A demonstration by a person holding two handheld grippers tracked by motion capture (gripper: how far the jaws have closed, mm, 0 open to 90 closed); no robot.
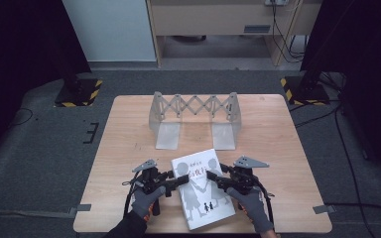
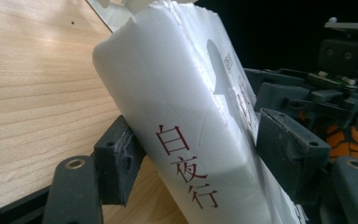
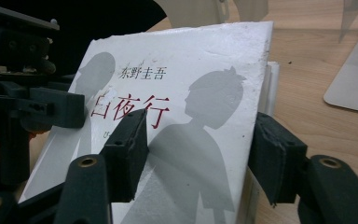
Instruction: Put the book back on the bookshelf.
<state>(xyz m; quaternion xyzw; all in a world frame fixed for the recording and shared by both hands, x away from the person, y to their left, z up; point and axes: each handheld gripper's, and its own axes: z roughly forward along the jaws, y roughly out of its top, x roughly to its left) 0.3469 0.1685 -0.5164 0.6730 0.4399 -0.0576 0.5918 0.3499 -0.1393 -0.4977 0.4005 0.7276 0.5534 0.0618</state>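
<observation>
A white paperback book (image 1: 204, 191) with red title characters and grey silhouette figures lies near the table's front edge, between my two grippers. My left gripper (image 1: 175, 182) is shut on its spine side. In the left gripper view the spine (image 2: 186, 140) sits clamped between the jaws, with its edge raised off the wood. My right gripper (image 1: 220, 181) is shut on the opposite, page-edge side. One pad (image 3: 129, 148) presses on the front cover (image 3: 186, 116) and the other is behind the pages. Gloved hands hold both grippers.
A grey metal expanding book rack (image 1: 194, 118) with two flat foot plates stands upright at the middle back of the wooden table (image 1: 129, 129). Bare wood lies between the rack and the book. Dark floor, cables and stands surround the table.
</observation>
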